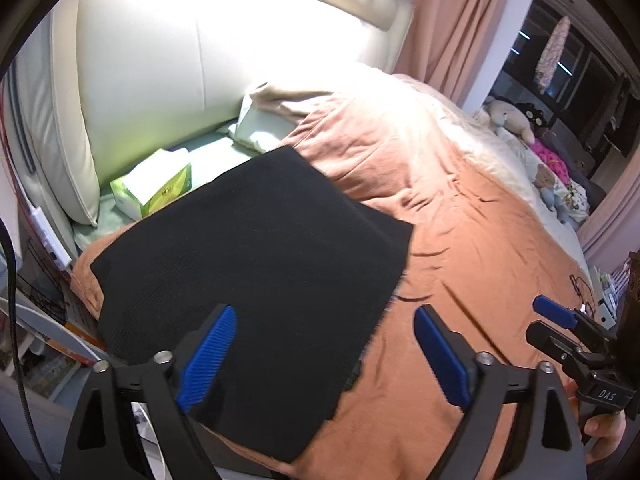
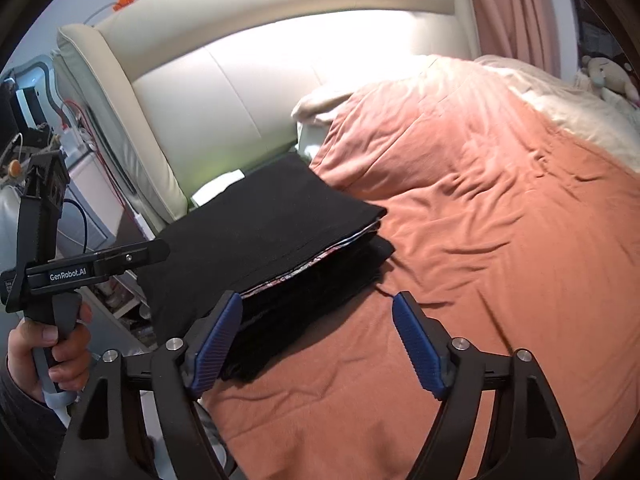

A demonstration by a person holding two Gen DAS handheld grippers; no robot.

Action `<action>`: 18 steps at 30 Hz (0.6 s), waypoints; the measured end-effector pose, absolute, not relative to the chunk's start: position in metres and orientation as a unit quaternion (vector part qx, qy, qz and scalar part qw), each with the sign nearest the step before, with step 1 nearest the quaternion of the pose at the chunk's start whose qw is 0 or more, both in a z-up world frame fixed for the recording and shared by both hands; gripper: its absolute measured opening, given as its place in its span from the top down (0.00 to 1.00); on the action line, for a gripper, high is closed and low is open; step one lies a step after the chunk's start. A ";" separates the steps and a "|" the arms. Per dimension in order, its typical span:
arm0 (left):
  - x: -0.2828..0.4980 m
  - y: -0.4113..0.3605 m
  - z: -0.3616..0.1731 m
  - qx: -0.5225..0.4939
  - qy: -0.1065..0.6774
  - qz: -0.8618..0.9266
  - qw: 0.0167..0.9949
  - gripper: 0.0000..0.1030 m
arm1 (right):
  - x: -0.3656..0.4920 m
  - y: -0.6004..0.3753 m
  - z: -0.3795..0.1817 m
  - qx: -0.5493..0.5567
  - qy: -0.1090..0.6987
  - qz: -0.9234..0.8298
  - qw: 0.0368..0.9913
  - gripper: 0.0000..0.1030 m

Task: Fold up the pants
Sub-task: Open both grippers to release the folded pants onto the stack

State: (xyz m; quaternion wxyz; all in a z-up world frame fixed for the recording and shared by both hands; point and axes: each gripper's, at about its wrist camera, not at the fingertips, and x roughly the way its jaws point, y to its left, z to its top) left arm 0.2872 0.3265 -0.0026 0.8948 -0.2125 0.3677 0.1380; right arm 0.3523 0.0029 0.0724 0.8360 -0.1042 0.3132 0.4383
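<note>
In the left wrist view, we see our left gripper with its blue ribbed pads spread wide and nothing between them. The black folded pants lie flat as a squarish stack on the rust-orange quilted bedspread, near the cream padded headboard. A green and white tissue box sits just beyond the pants, by the headboard. Our right gripper shows at the right edge, apart from the cloth.

In the right wrist view, our right gripper hangs with jaws wide apart and empty, just above the near corner of the pants, whose layered edges face us. A hand at the left grasps the handle of the left gripper; we cannot tell its jaws here.
</note>
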 end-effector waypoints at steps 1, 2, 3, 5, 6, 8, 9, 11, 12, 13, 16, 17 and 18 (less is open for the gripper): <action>0.284 0.320 0.002 -0.207 0.364 0.140 0.897 0.04 | 0.348 -0.004 0.076 -0.105 0.310 0.436 0.838 0.18; 0.281 0.314 0.008 -0.203 0.359 0.141 0.900 0.00 | 0.342 -0.016 0.082 -0.106 0.305 0.434 0.841 0.18; 0.277 0.307 0.013 -0.199 0.353 0.142 0.903 0.00 | 0.337 -0.025 0.086 -0.105 0.304 0.431 0.843 0.16; 0.271 0.296 0.021 -0.196 0.345 0.140 0.907 0.00 | 0.327 -0.043 0.094 -0.104 0.297 0.423 0.850 0.11; 0.267 0.289 0.027 -0.195 0.341 0.138 0.909 0.00 | 0.320 -0.053 0.099 -0.105 0.290 0.418 0.854 0.05; 0.261 0.277 0.034 -0.191 0.336 0.137 0.912 0.00 | 0.310 -0.067 0.107 -0.103 0.282 0.413 0.860 0.00; 0.258 0.271 0.038 -0.187 0.333 0.136 0.914 0.00 | 0.303 -0.079 0.113 -0.101 0.278 0.411 0.862 0.00; 0.252 0.257 0.045 -0.182 0.327 0.132 0.918 0.00 | 0.291 -0.094 0.120 -0.099 0.271 0.405 0.867 0.00; 0.249 0.250 0.048 -0.183 0.324 0.129 0.919 0.00 | 0.285 -0.104 0.124 -0.096 0.267 0.401 0.871 0.00; 0.246 0.245 0.050 -0.184 0.322 0.128 0.920 0.00 | 0.279 -0.115 0.128 -0.092 0.265 0.398 0.873 0.00; 0.238 0.228 0.057 -0.185 0.312 0.122 0.924 0.00 | 0.263 -0.136 0.134 -0.090 0.256 0.388 0.881 0.00; 0.235 0.223 0.059 -0.183 0.309 0.122 0.925 0.00 | 0.255 -0.147 0.138 -0.089 0.251 0.384 0.884 0.00; 0.232 0.219 0.061 -0.182 0.305 0.122 0.927 0.00 | 0.248 -0.154 0.140 -0.089 0.247 0.382 0.886 0.00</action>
